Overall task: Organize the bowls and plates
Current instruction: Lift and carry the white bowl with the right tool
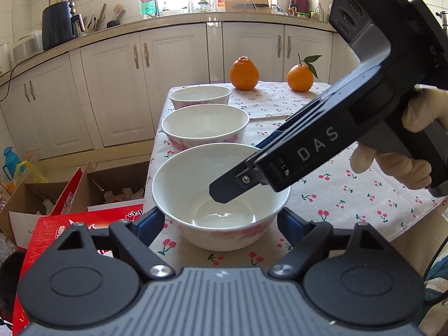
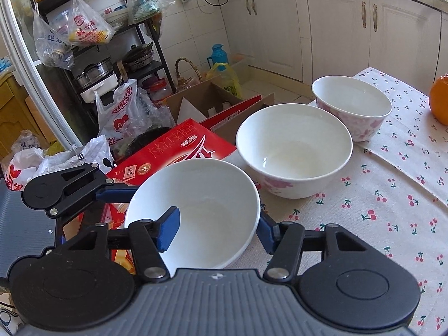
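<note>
Three white bowls with pink flowers stand in a row along the table's left edge: the near bowl [image 1: 221, 196] [image 2: 196, 210], the middle bowl [image 1: 205, 126] [image 2: 294, 148] and the far bowl [image 1: 200, 98] [image 2: 351, 106]. My left gripper [image 1: 221, 225] is open, its fingers on either side of the near bowl. My right gripper [image 2: 215, 228] [image 1: 224, 190] straddles the near bowl's right rim, one finger inside [image 2: 168, 229], one outside [image 2: 266, 232]. It is not closed on the wall.
Two oranges [image 1: 243, 72] [image 1: 299, 77] sit at the far end of the cherry-print tablecloth [image 1: 350, 196]. A red box [image 2: 173, 151] and open cardboard boxes [image 1: 112, 182] lie on the floor left of the table. Kitchen cabinets [image 1: 117, 84] stand beyond.
</note>
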`<action>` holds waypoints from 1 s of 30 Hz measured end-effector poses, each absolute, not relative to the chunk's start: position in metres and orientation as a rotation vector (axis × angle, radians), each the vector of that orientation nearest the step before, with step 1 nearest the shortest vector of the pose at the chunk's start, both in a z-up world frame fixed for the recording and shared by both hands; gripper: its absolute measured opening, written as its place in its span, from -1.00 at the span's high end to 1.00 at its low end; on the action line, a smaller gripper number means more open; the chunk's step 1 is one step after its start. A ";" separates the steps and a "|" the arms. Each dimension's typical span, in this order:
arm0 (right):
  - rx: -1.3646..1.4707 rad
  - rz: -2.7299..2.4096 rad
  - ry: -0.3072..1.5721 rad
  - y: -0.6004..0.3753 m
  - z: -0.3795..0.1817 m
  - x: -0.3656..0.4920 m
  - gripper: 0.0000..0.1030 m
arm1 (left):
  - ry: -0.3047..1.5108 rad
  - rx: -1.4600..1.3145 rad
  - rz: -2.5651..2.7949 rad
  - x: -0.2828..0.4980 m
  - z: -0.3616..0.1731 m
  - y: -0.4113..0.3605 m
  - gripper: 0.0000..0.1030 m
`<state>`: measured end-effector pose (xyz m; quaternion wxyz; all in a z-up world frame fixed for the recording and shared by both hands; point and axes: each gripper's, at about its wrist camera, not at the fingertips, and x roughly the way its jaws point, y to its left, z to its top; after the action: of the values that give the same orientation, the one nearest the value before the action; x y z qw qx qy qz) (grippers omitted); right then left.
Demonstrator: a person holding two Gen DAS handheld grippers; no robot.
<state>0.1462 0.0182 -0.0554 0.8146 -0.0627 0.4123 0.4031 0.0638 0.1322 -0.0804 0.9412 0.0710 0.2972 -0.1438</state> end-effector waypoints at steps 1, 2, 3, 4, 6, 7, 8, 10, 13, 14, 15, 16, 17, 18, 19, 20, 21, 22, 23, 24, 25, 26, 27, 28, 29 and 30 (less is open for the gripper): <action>-0.131 0.860 0.881 0.018 -0.055 0.146 -0.24 | 0.607 0.146 -0.294 0.064 -0.080 0.132 -0.69; -0.127 0.860 0.884 0.018 -0.056 0.147 -0.24 | 0.607 0.147 -0.294 0.064 -0.080 0.132 -0.69; -0.126 0.859 0.885 0.018 -0.056 0.147 -0.24 | 0.608 0.148 -0.294 0.064 -0.080 0.131 -0.69; -0.126 0.858 0.885 0.018 -0.056 0.147 -0.24 | 0.608 0.150 -0.294 0.064 -0.080 0.131 -0.69; -0.131 0.855 0.885 0.019 -0.056 0.147 -0.25 | 0.611 0.153 -0.295 0.065 -0.079 0.131 -0.69; -0.131 0.854 0.885 0.019 -0.056 0.147 -0.25 | 0.613 0.155 -0.296 0.065 -0.079 0.130 -0.69; -0.128 0.854 0.885 0.018 -0.055 0.147 -0.25 | 0.614 0.155 -0.297 0.065 -0.079 0.130 -0.69; -0.121 0.855 0.887 0.017 -0.056 0.147 -0.25 | 0.617 0.159 -0.299 0.066 -0.078 0.130 -0.69; -0.116 0.855 0.888 0.014 -0.055 0.146 -0.25 | 0.620 0.164 -0.301 0.066 -0.078 0.129 -0.69; -0.115 0.855 0.887 0.014 -0.055 0.147 -0.25 | 0.622 0.166 -0.302 0.066 -0.077 0.129 -0.69; -0.116 0.854 0.887 0.014 -0.055 0.146 -0.25 | 0.624 0.168 -0.303 0.066 -0.077 0.128 -0.69; -0.117 0.854 0.887 0.013 -0.055 0.146 -0.25 | 0.626 0.170 -0.305 0.067 -0.077 0.128 -0.69; -0.118 0.854 0.886 0.012 -0.054 0.146 -0.25 | 0.627 0.171 -0.307 0.067 -0.076 0.127 -0.69; -0.116 0.854 0.886 0.011 -0.054 0.146 -0.25 | 0.627 0.172 -0.309 0.066 -0.075 0.127 -0.69; -0.112 0.853 0.884 0.010 -0.053 0.146 -0.25 | 0.626 0.175 -0.312 0.066 -0.074 0.126 -0.69; -0.108 0.854 0.882 0.009 -0.052 0.145 -0.25 | 0.625 0.179 -0.313 0.066 -0.073 0.126 -0.69; -0.105 0.854 0.880 0.006 -0.051 0.144 -0.25 | 0.624 0.183 -0.316 0.065 -0.071 0.125 -0.69; -0.102 0.852 0.878 0.006 -0.050 0.144 -0.25 | 0.621 0.188 -0.320 0.065 -0.070 0.124 -0.69; -0.099 0.851 0.876 0.003 -0.049 0.143 -0.25 | 0.618 0.192 -0.326 0.064 -0.069 0.123 -0.69; -0.096 0.848 0.872 0.001 -0.048 0.142 -0.25 | 0.616 0.196 -0.332 0.064 -0.068 0.122 -0.69; -0.095 0.842 0.869 -0.002 -0.047 0.141 -0.25 | 0.613 0.201 -0.340 0.065 -0.067 0.119 -0.69; -0.095 0.835 0.865 -0.006 -0.046 0.140 -0.25 | 0.609 0.206 -0.349 0.065 -0.066 0.117 -0.69; -0.094 0.827 0.861 -0.010 -0.045 0.138 -0.25 | 0.607 0.210 -0.358 0.065 -0.066 0.114 -0.69; -0.092 0.817 0.858 -0.014 -0.044 0.138 -0.25 | 0.604 0.215 -0.369 0.066 -0.065 0.110 -0.69; -0.091 0.804 0.855 -0.019 -0.042 0.136 -0.25 | 0.601 0.221 -0.383 0.067 -0.064 0.106 -0.69; -0.090 0.791 0.851 -0.024 -0.040 0.134 -0.25 | 0.597 0.224 -0.397 0.068 -0.064 0.102 -0.69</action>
<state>0.1344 -0.0244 -0.0405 0.8349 -0.0427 0.4019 0.3737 0.0678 0.1023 -0.0637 0.9302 0.1094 0.2917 -0.1940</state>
